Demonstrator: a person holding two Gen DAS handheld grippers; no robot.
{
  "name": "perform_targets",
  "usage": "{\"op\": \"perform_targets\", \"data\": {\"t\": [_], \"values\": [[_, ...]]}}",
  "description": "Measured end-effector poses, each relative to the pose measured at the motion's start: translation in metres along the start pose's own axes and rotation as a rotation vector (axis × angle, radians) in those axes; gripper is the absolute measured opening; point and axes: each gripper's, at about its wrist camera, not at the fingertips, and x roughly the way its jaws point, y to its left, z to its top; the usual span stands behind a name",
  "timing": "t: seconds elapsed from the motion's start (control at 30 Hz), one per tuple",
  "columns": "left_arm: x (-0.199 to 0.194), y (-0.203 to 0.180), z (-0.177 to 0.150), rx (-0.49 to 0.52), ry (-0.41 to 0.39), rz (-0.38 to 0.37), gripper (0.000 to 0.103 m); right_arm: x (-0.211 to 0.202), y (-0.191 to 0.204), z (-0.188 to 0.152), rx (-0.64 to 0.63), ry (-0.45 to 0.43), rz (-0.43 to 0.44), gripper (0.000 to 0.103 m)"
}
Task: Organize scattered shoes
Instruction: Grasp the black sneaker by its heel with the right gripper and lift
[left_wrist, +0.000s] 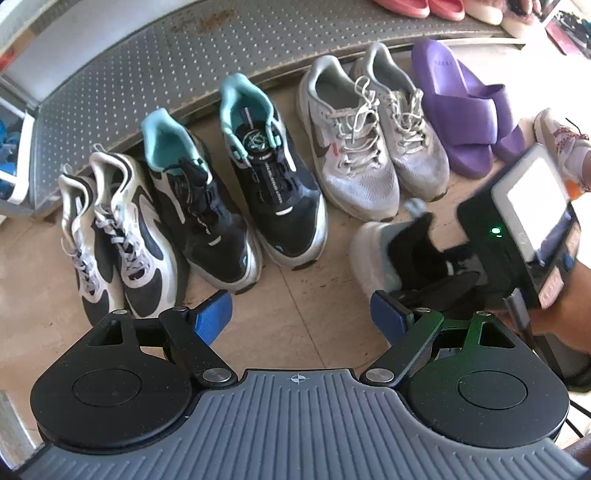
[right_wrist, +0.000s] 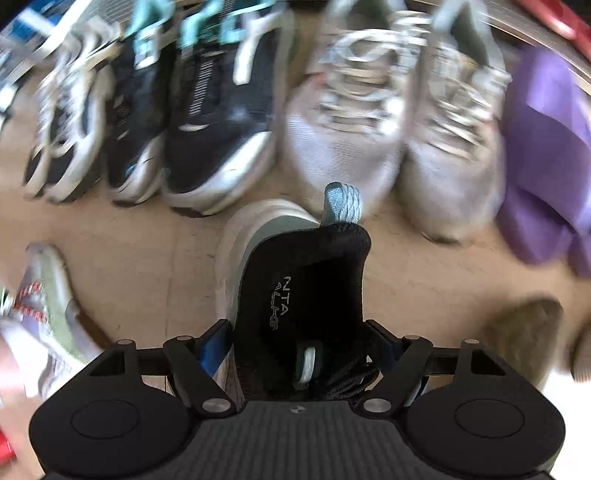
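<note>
Left gripper (left_wrist: 301, 317) points down over bare tan floor tile (left_wrist: 295, 295), jaws spread wide, blue pads (left_wrist: 212, 317) with nothing between them. In the left wrist view a row of shoes sits toes-out along the edge of a perforated grey metal shelf (left_wrist: 147, 74): black-and-white laced sneakers (left_wrist: 114, 236) far left, black sneakers with teal lining (left_wrist: 236, 184) next, pale grey mesh running shoes (left_wrist: 369, 147) after that, then purple slides (left_wrist: 469, 118) just beside them. Pink slides (left_wrist: 417, 7) sit up on the shelf at the top edge. Right gripper (right_wrist: 301, 350) has a black sneaker with white sole (right_wrist: 295, 295) between its fingers, the shoe's collar and grey heel tab (right_wrist: 341, 203) sticking out forward, just in front of the grey running shoes (right_wrist: 391, 129). The fingers flank the shoe's sides; whether the pads actually press on it is hidden by the shoe, so the grip can't be told. Same sneaker shows in the left wrist view (left_wrist: 399, 247) under the right gripper's body, near the grey pair's toes. Right wrist view is motion-blurred; the purple slides (right_wrist: 546, 147) smear on the right, and a light sneaker with red-white laces (right_wrist: 40, 306) lies apart at left. A hand (left_wrist: 565, 314) shows at the right edge.
</note>
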Motion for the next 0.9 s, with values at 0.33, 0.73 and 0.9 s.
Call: {"op": "perform_targets", "data": {"t": [0.33,0.73,0.9], "values": [[-0.006,-0.007,-0.001,0.023,-0.025,0.014,0.087,-0.018,-0.015,-0.008,0.093,-0.059,-0.097,0.09],[-0.011,-0.019,0.002,0.051,-0.044,0.011,0.087,-0.061,-0.064,-0.011,0.1,-0.04,-0.005,0.095],[-0.005,-0.019,-0.001,0.04,-0.024,0.017,0.087,-0.023,-0.043,-0.028,-0.105,-0.024,0.011,0.096]]}}
